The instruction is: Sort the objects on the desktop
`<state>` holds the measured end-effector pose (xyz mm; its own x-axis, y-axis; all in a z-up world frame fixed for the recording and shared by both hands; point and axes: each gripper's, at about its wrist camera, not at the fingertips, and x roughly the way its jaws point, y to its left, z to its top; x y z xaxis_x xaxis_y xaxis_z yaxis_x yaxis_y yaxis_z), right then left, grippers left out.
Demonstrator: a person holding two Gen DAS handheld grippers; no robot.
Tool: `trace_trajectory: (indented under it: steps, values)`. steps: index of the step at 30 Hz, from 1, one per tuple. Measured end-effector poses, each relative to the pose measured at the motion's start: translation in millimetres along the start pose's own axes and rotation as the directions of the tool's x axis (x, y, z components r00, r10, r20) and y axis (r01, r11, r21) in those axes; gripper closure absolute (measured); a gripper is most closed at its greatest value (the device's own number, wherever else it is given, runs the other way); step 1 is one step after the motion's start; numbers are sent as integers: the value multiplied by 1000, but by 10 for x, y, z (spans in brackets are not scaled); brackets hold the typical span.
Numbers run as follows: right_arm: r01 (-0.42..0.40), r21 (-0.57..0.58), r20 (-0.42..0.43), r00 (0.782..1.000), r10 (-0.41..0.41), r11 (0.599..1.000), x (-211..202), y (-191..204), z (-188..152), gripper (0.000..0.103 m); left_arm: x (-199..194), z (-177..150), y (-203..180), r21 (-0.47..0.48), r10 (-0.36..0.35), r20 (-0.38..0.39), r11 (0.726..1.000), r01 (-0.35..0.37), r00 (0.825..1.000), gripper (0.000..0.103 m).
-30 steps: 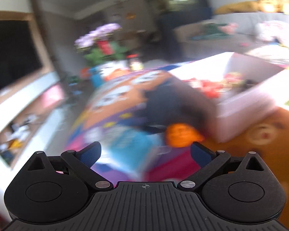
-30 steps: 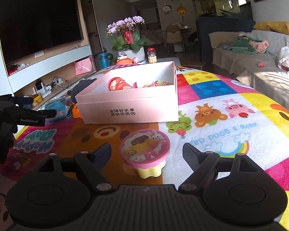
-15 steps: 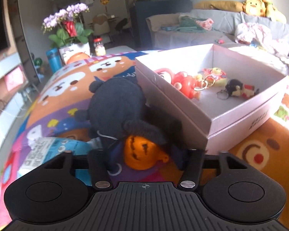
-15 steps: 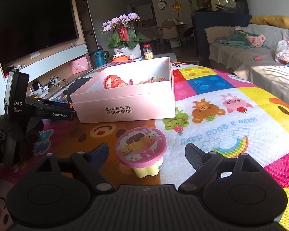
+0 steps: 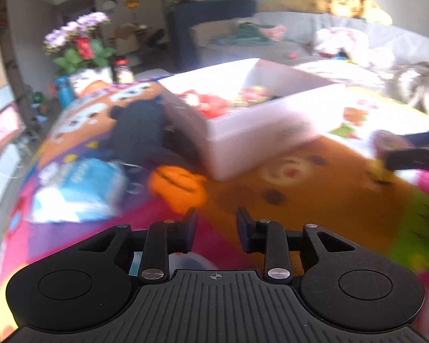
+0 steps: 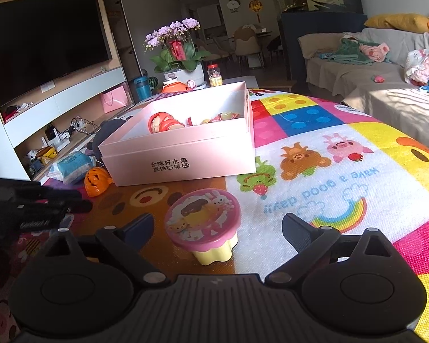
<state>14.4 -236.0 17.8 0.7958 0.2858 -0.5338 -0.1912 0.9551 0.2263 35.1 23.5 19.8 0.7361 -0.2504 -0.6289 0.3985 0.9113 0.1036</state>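
Orange pumpkin toy (image 5: 180, 184) sits on the mat by the pink box (image 6: 180, 154), because the left gripper (image 5: 216, 228) has backed off nearly shut and empty, while the right gripper (image 6: 217, 225) waits wide open around the pink tin (image 6: 203, 220)

Right gripper (image 6: 217, 225), fingers spread wide, flanks a pink-lidded tin (image 6: 203, 224); contact apparently none, before the pink box (image 6: 180, 163).
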Motion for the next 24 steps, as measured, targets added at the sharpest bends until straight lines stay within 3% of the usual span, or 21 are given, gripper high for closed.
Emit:
trace_trajectory:
  steps: [2,5,6,11,13,14,17,20,24]
  values:
    - [4,-1,0,1000,-4,1000,-3,6,0,6,-59,4,-67,9,-16,25,1000,16,1000,62]
    - [11,-3,3,1000,-11,1000,-10,9,-2,6,-30,71,-50,-8,72,67,997,-71,995,30]
    - [11,-3,4,1000,-11,1000,-12,7,-1,5,12,101,-12,-21,111,73,994,-110,991,28]
    - [10,1,3,1000,-10,1000,-6,-1,2,4,299,211,198,-72,185,50,981,-181,981,30]
    - [10,2,3,1000,-10,1000,-8,0,1,4,432,226,248,-75,194,22,979,-192,981,35]
    - [10,2,3,1000,-10,1000,-8,0,1,4,476,224,275,-86,186,5,979,-185,983,45]
    - [7,6,4,1000,-7,1000,-8,-8,2,3,432,193,275,-95,179,11,980,-177,984,47]
    - [4,10,2,1000,-4,1000,-7,-12,3,3,282,117,158,-70,148,27,987,-146,989,47]
    - [4,11,1,1000,-4,1000,-3,-14,5,2,70,-16,-118,-30,23,35,999,-22,999,47]
